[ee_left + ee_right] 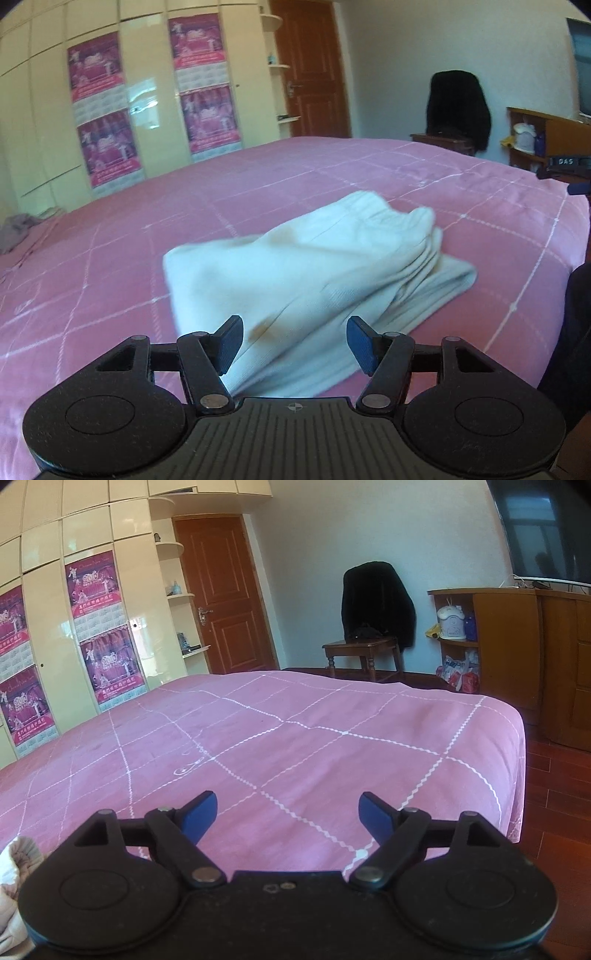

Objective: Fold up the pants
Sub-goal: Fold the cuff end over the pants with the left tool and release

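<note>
The pale cream pants (310,280) lie folded in a thick bundle on the pink quilted bed (129,236), with brownish stains near the near end. My left gripper (294,341) is open and empty, held just above the near end of the pants. My right gripper (287,818) is open and empty over bare pink bed (295,731). Only a corner of the pants (16,871) shows at the lower left edge of the right wrist view. A part of the right gripper (569,166) shows at the right edge of the left wrist view.
A cream wardrobe with pink posters (99,627) stands beyond the bed. A wooden chair with a black garment (373,627) and a wooden cabinet (517,646) stand by the far wall. The bed's right edge (517,760) drops to a red floor. Grey cloth (14,230) lies at far left.
</note>
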`<state>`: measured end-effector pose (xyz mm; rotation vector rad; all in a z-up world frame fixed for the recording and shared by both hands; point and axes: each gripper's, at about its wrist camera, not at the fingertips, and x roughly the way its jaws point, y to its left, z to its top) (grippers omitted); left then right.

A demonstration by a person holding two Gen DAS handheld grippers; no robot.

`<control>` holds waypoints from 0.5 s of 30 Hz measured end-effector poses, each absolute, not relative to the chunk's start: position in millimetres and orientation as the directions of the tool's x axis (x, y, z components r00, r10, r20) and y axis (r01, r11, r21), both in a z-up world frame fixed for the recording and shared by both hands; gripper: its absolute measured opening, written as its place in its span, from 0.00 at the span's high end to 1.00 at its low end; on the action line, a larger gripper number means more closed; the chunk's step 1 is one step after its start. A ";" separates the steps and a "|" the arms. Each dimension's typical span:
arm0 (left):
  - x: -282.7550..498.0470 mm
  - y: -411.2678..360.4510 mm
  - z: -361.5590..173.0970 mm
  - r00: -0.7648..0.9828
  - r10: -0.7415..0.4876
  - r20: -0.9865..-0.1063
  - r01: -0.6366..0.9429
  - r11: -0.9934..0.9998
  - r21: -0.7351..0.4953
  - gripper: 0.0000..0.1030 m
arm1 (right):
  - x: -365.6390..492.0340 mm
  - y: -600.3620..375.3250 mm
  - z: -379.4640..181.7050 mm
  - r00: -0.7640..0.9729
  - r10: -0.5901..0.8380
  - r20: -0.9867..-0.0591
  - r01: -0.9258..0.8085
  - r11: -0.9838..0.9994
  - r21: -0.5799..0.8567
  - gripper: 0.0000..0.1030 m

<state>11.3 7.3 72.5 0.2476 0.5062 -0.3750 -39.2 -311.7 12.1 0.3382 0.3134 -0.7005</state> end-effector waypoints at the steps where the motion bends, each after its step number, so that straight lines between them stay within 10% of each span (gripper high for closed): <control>1: 7.1 21.5 64.4 0.809 -0.254 -0.531 0.376 0.917 0.132 0.40 | -40.1 -309.7 12.8 0.728 -0.565 -0.389 0.665 0.719 0.201 0.18; 15: 72.3 59.0 21.6 0.814 -0.178 -0.553 0.204 0.979 -0.014 0.40 | -20.9 -235.8 27.5 0.896 -0.189 -0.401 0.330 0.889 0.319 0.19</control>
